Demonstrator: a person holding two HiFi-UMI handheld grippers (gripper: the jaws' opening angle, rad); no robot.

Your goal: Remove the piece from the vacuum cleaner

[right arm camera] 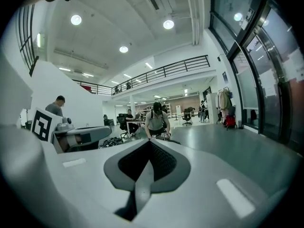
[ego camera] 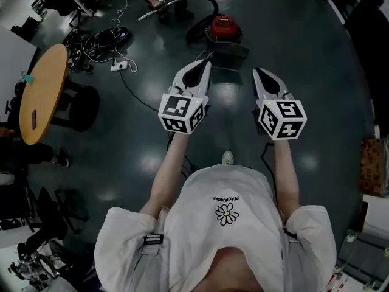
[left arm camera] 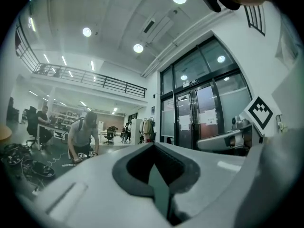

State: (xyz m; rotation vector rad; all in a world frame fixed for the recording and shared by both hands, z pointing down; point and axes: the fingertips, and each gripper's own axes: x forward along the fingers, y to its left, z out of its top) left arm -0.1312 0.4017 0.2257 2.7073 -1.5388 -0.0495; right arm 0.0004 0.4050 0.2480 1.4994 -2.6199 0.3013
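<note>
The dark, glossy floor (ego camera: 316, 72) mirrors the ceiling lights in pale patches. A red canister vacuum cleaner (ego camera: 223, 27) sits on it, with its black hose (ego camera: 203, 5) looping on the far side. Left of the vacuum cleaner lies a white power strip (ego camera: 118, 66), and beyond that a tangle of black cables (ego camera: 97, 39). Farther left of it stands a round wooden table (ego camera: 42, 93). On the near side of the vacuum cleaner a white shoe (ego camera: 227, 158) is planted. Well to its right stands a brown bag (ego camera: 372, 166).
</note>
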